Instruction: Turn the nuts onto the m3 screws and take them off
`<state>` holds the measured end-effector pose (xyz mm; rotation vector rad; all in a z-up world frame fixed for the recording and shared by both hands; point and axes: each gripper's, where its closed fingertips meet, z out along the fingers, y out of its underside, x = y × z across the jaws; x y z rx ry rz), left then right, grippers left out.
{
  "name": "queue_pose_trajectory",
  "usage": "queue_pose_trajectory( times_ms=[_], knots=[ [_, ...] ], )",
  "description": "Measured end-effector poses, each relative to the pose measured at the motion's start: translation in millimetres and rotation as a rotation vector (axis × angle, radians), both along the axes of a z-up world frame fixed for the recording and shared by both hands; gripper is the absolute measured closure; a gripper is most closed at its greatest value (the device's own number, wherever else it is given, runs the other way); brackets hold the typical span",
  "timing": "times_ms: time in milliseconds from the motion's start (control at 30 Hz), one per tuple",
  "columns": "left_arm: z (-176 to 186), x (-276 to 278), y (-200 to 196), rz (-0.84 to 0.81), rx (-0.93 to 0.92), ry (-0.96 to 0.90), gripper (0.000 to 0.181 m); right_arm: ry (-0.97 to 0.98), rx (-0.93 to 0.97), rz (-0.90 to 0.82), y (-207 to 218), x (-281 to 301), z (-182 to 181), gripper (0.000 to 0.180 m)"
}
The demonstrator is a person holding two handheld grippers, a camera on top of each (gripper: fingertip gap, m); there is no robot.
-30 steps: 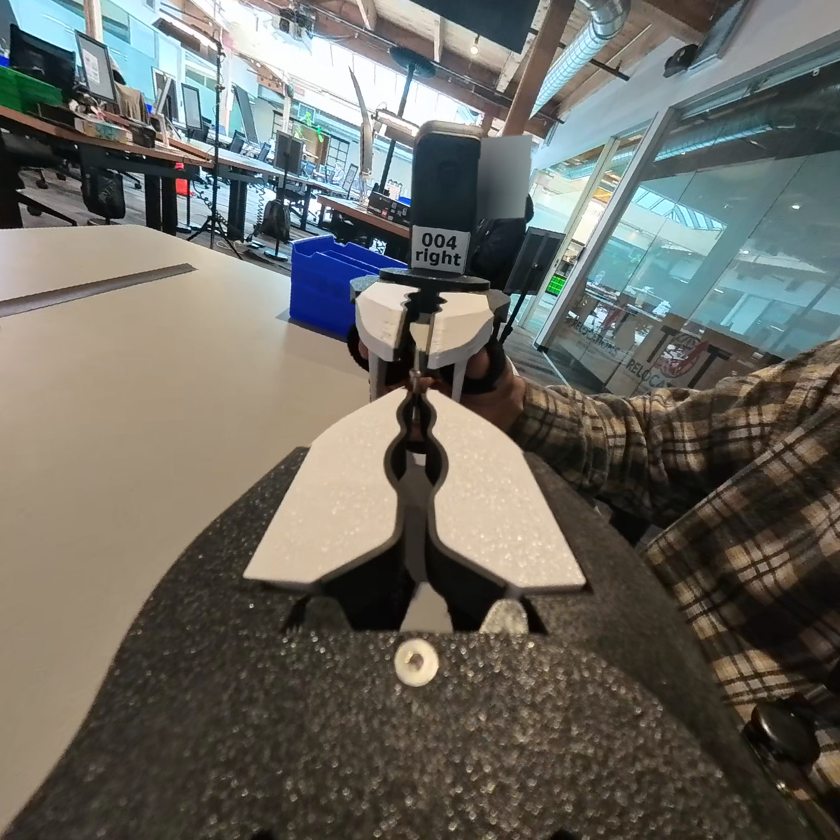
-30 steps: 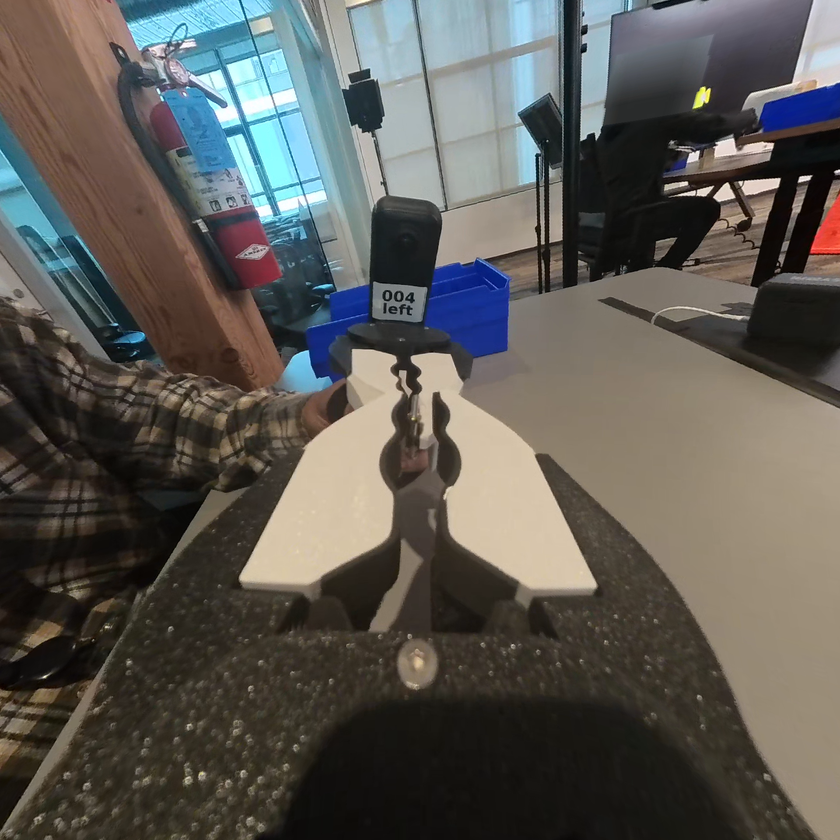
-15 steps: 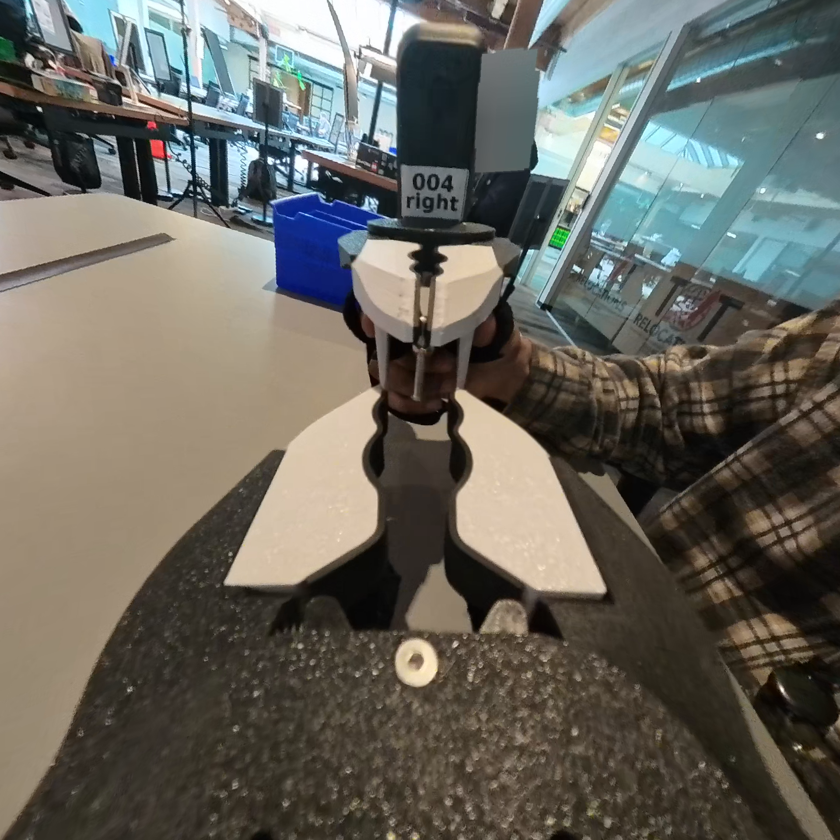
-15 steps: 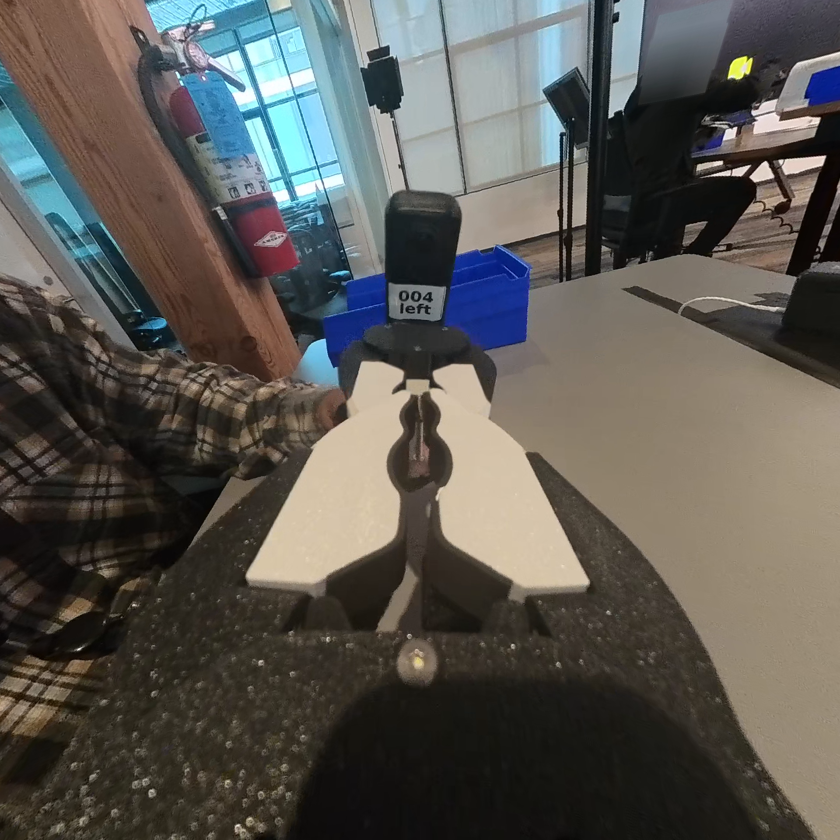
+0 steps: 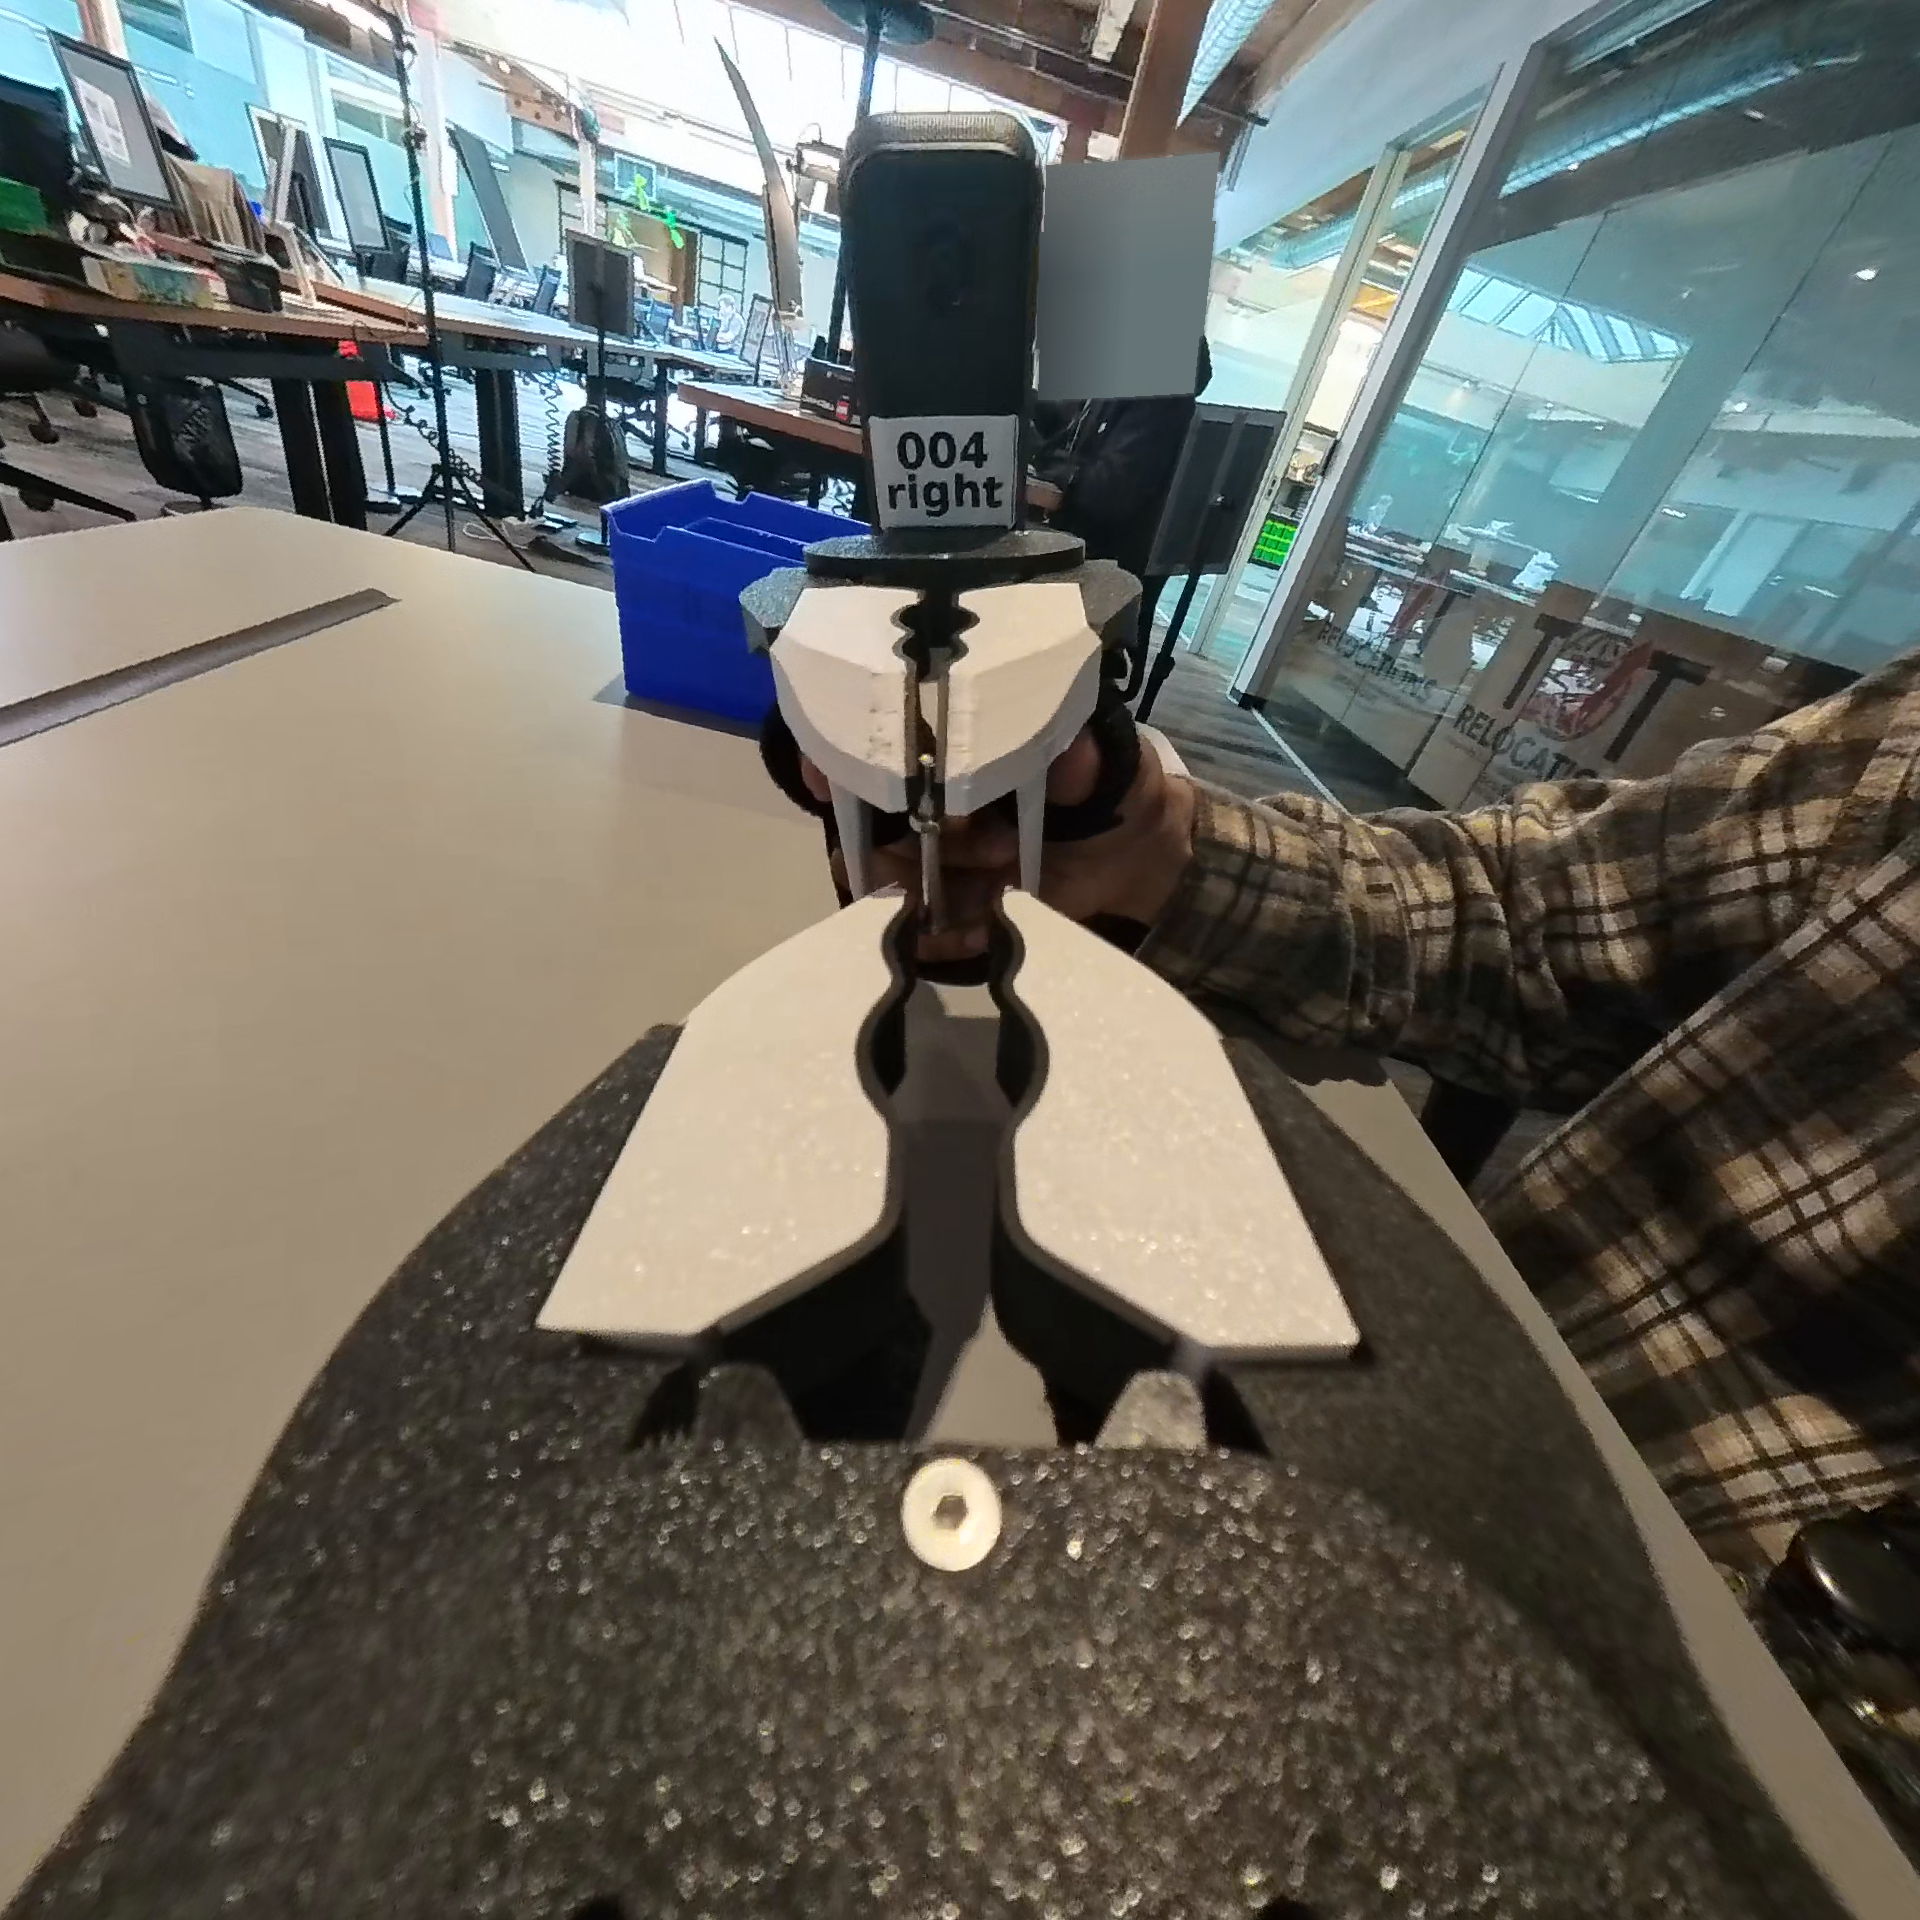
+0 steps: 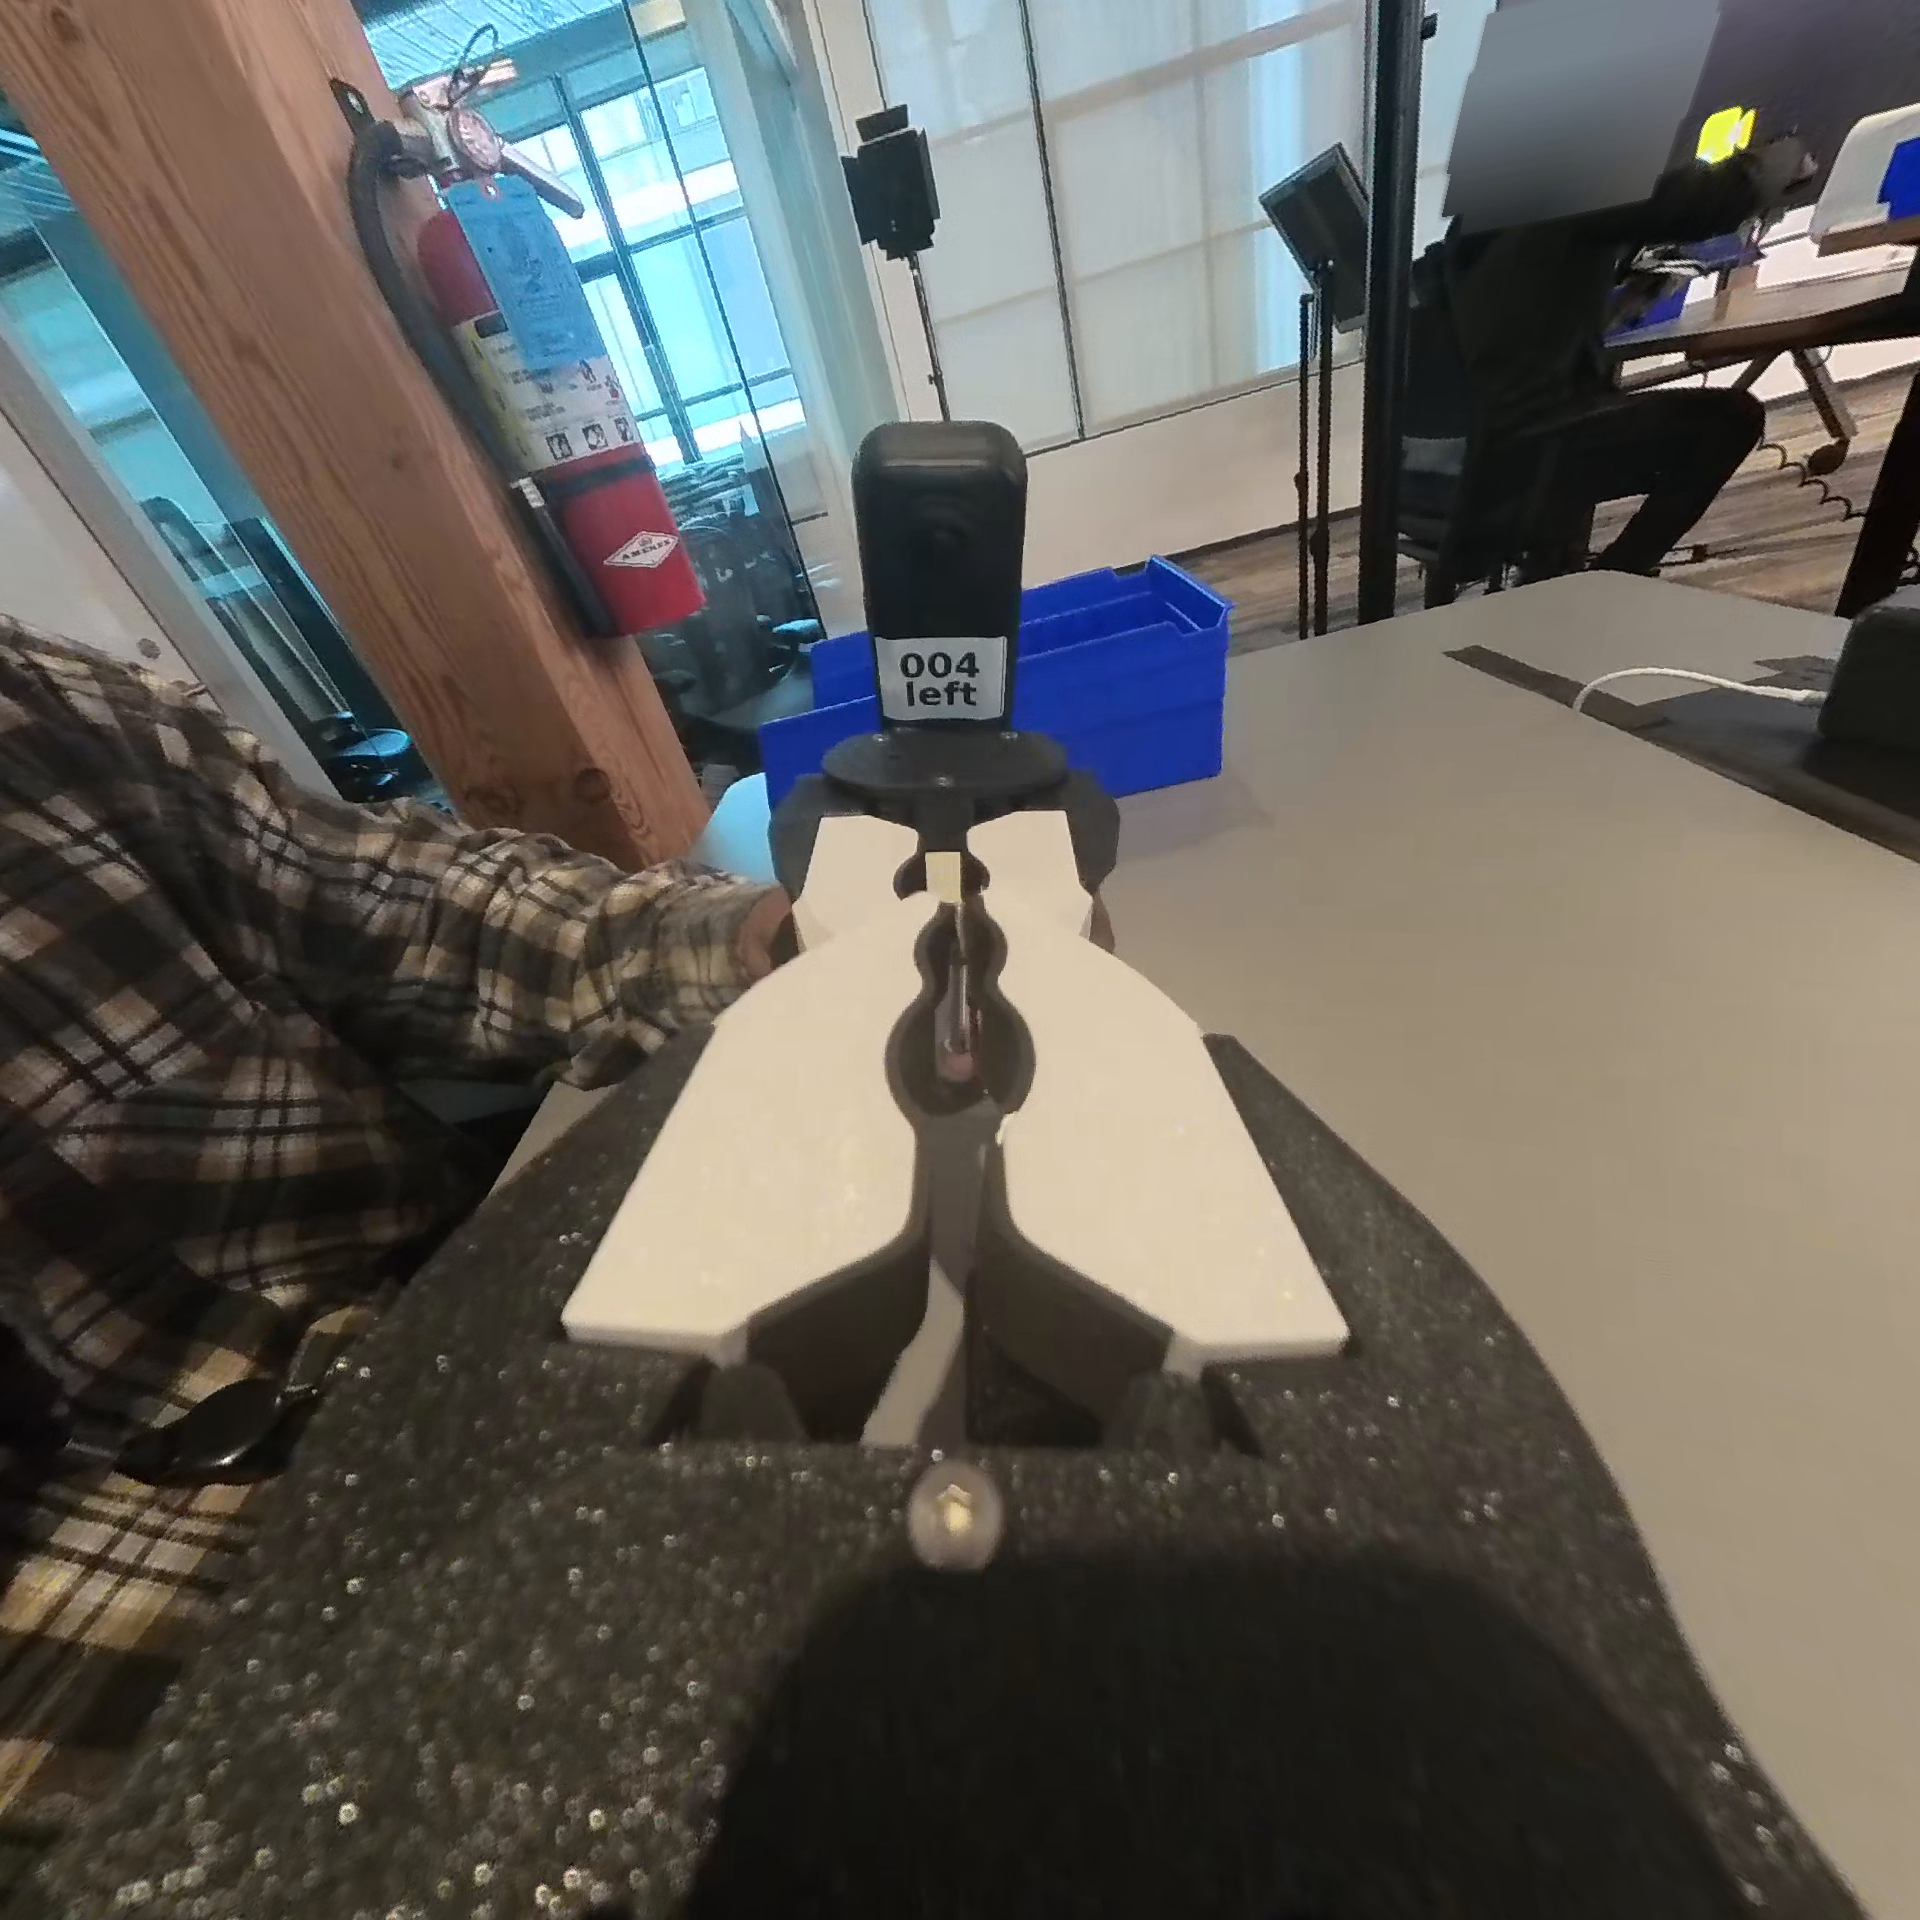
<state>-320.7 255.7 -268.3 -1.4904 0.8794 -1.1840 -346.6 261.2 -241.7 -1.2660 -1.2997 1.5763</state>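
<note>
My right gripper (image 6: pixel 958 925) is shut on a thin metal m3 screw (image 6: pixel 956 997), which lies along the gap between its white fingers. In the left wrist view the right gripper (image 5: pixel 928 769) faces me, and the screw (image 5: pixel 932 862) sticks out of it towards me. A small thickening on the shaft looks like a nut, but I cannot be sure. My left gripper (image 5: pixel 948 920) is open, with its fingertips on either side of the screw's free end and a clear gap between them. It also shows in the right wrist view (image 6: pixel 940 883). Both grippers are held above the table.
A grey table (image 5: pixel 364 831) lies below. A blue bin (image 5: pixel 707 613) stands at its far edge. A person's plaid sleeve (image 5: pixel 1558 935) reaches in from the right. A black device with a white cable (image 6: pixel 1881 675) lies at the far right. A fire extinguisher (image 6: pixel 623 540) hangs on a wooden post. The tips of both grippers are at nearly the same place.
One second ago my left gripper was shut on the screw's end. It then opened wide and drew back. Now it has narrowed and sits around the screw's tip again. The right gripper stays shut.
</note>
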Motion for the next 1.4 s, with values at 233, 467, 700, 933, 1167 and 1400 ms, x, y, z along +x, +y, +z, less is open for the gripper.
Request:
queue_pose_trajectory(
  times_ms=[233, 467, 700, 933, 1167, 1400],
  knots=[
    [2, 0, -1, -0.005, -0.003, -0.013, 0.172, 0.015, -0.017, 0.01, -2, -1, 2, 0.177],
    [3, 3, -2, -0.005, -0.002, -0.021, 0.17, 0.034, -0.04, 0.023, -4, -1, 4, 0.177],
    [1, 2, -2, -0.002, 0.003, 0.006, 0.177, 0.026, -0.033, 0.026, -5, -2, 3, 0.177],
    [0, -5, 5, 0.053, -0.035, -0.002, 0.177, 0.055, 0.006, -0.121, 18, 5, 8, 0.134],
    [7, 0, -2, 0.024, 0.009, -0.011, 0.177, -0.006, 0.063, -0.204, 24, -6, -2, 0.109],
    [17, -5, -3, 0.045, 0.058, -0.037, 0.177, 0.036, 0.036, -0.23, 34, 9, 9, 0.111]
  ],
)
